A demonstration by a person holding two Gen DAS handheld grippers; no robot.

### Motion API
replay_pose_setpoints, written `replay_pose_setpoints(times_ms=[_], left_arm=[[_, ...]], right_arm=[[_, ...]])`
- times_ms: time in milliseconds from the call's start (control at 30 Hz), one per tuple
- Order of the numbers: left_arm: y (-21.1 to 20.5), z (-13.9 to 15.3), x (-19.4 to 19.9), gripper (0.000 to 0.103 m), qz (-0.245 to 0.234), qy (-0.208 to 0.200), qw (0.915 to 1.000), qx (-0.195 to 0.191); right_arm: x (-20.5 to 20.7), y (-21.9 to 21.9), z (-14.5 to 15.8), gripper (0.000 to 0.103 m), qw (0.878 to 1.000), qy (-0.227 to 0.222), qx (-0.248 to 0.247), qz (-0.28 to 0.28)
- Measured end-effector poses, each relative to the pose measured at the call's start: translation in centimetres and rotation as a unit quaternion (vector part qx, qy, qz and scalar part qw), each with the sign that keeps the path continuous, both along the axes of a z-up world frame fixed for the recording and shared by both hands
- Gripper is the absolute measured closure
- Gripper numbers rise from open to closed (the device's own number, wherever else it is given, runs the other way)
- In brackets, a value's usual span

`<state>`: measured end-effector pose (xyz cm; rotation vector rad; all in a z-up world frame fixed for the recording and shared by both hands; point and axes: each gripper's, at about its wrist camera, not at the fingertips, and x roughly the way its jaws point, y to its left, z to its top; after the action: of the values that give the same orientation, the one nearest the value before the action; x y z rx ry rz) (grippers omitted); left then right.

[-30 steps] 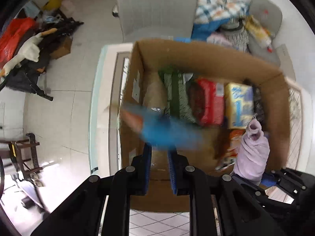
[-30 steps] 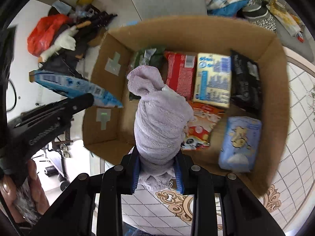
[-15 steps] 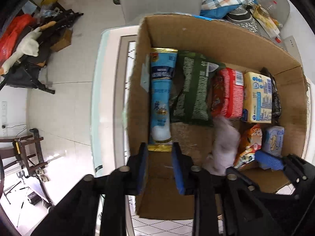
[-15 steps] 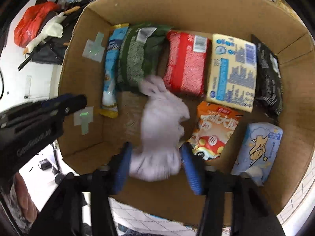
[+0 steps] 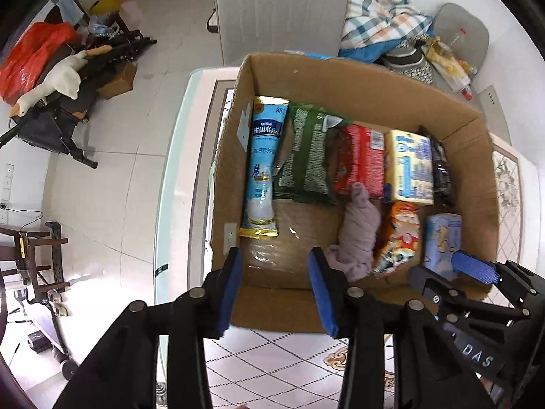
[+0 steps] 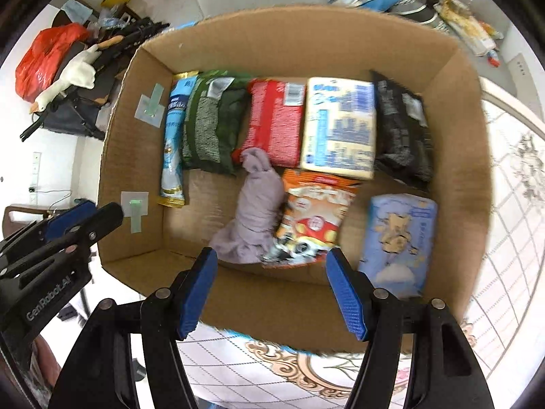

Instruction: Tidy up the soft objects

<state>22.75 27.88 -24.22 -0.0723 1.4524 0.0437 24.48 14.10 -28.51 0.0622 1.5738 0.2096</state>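
While both tools gape, lilac cloth (image 6: 255, 211) lies boxed.

a lived-in home interior: a white tiled floor (image 5: 102, 177), a patterned table top (image 5: 272, 351) bearing an open cardboard box (image 5: 340, 78) of snack packs, a plaid blanket (image 5: 378, 24) heaped by a grey cushion (image 5: 466, 34), a stuffed toy goose (image 5: 58, 81) slumped on a folded stroller (image 5: 64, 119), and a red plastic bag (image 5: 30, 58) behind.
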Motion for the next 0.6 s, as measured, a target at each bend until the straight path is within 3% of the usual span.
replay_pose_setpoints(times_ms=[33,100,167,233,300,367,400,467,600], left_arm=[[-0.2,0.6,-0.4,0.058,0.001,-0.009,1.0,-0.001],[-0.5,1.5,-1.1,0.036,0.003,-0.024,0.9997,-0.002],[-0.8,2.5,-1.7,0.023,0.004,-0.043,0.9991,0.0],[-1.2,3.5,-2.4,0.019,0.003,-0.059,0.9983,0.005],[-1.5,4.3,-2.9,0.013,0.003,-0.072,0.9974,0.005],[-2.0,5.2,-3.6,0.01,0.001,-0.085,0.9964,0.007],[-2.3,5.5,-3.8,0.004,-0.002,-0.09,0.9958,0.014],[-2.8,6.4,-4.5,0.003,-0.007,-0.105,0.994,0.029],[-3.1,7.6,-5.5,0.003,-0.007,-0.115,0.9932,0.014]], right_arm=[[-0.3,-0.5,0.5,0.034,1.0,-0.006,-0.002,-0.004],[-0.9,-1.4,1.7,0.034,1.0,-0.018,-0.005,-0.01],[-1.5,-1.8,2.9,0.034,0.999,-0.031,-0.01,-0.013],[-2.2,-2.3,3.9,0.032,0.999,-0.043,-0.015,-0.015],[-3.0,-3.0,5.1,0.017,0.998,-0.063,-0.024,-0.018],[-3.9,-3.6,6.4,0.014,0.996,-0.08,-0.027,-0.021],[-4.2,-3.7,6.8,0.01,0.996,-0.087,-0.028,-0.024],[-4.7,-4.2,7.7,0.001,0.994,-0.098,-0.029,-0.031],[-5.8,-5.3,9.3,0.0,0.992,-0.113,-0.034,-0.047]])
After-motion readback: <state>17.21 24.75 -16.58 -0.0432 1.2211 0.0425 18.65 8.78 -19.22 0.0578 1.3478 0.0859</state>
